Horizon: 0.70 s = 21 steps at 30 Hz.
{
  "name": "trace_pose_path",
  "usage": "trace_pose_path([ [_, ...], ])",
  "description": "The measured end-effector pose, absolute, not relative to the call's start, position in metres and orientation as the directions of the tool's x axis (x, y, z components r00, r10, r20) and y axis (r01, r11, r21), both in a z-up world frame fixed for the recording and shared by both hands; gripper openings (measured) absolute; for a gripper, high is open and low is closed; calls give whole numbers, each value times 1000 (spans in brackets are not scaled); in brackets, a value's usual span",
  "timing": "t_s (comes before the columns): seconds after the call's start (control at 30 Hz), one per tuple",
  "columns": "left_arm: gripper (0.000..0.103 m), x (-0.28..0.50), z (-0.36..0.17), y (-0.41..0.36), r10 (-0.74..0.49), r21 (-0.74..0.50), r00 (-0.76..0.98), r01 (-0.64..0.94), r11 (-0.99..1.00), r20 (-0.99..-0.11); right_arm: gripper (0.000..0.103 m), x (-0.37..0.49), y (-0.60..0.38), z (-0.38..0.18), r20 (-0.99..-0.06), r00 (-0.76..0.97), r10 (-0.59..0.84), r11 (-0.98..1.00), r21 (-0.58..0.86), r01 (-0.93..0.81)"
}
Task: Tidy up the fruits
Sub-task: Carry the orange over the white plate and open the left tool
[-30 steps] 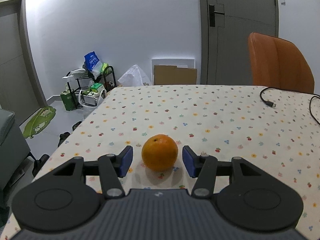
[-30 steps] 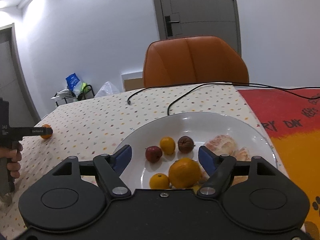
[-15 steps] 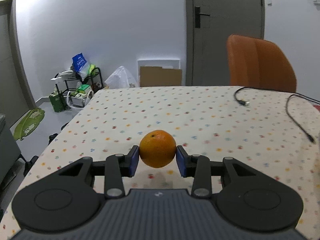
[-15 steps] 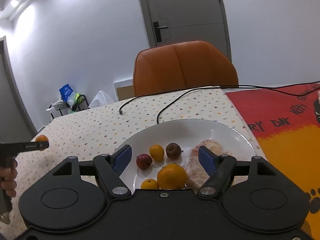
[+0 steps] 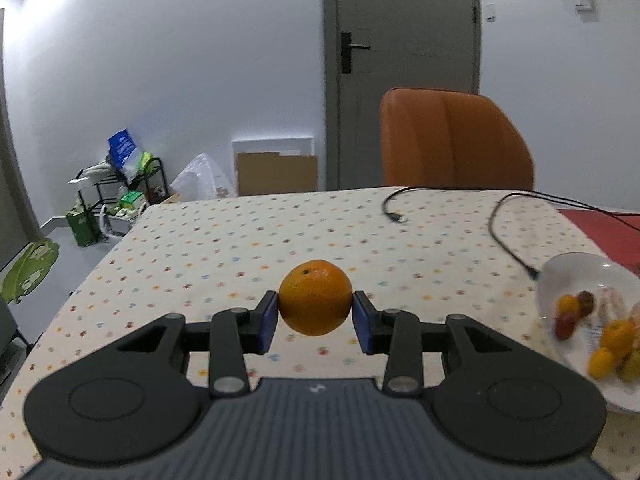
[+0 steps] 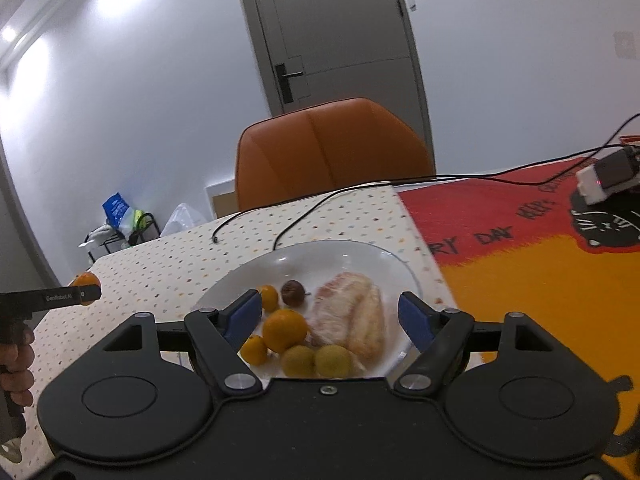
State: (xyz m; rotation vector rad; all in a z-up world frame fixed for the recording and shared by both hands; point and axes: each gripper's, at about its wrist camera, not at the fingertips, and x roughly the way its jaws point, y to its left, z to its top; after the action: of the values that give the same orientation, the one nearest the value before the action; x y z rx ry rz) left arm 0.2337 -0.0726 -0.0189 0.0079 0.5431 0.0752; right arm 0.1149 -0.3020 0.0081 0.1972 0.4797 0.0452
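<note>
Orange peel is pinched between the blue pads of the left gripper (image 5: 315, 316), the orange (image 5: 315, 297) apparently held clear above the dotted tablecloth (image 5: 224, 248). The right gripper (image 6: 330, 316) is spread wide over the white plate (image 6: 344, 250). The fruit should be carried level and lowered into bare plate before being released.

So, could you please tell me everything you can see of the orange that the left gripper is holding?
The orange is round and bright, with dimpled peel and a small dark stem mark near its top. It looks whole and unpeeled. The left gripper clamps it, one blue pad pressed to each side; nothing else touches it. It hangs clear above the dotted tablecloth, left of the white plate of fruit. In the right wrist view it shows small, far left.
</note>
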Motion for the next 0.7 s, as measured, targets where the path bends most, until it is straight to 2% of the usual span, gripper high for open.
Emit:
trace_pose_path([
  [0.7, 38, 212, -10, -169, -78, 46, 863, 116, 992, -500, 75, 69, -344, 3, -416, 909, 44, 968, 243, 64],
])
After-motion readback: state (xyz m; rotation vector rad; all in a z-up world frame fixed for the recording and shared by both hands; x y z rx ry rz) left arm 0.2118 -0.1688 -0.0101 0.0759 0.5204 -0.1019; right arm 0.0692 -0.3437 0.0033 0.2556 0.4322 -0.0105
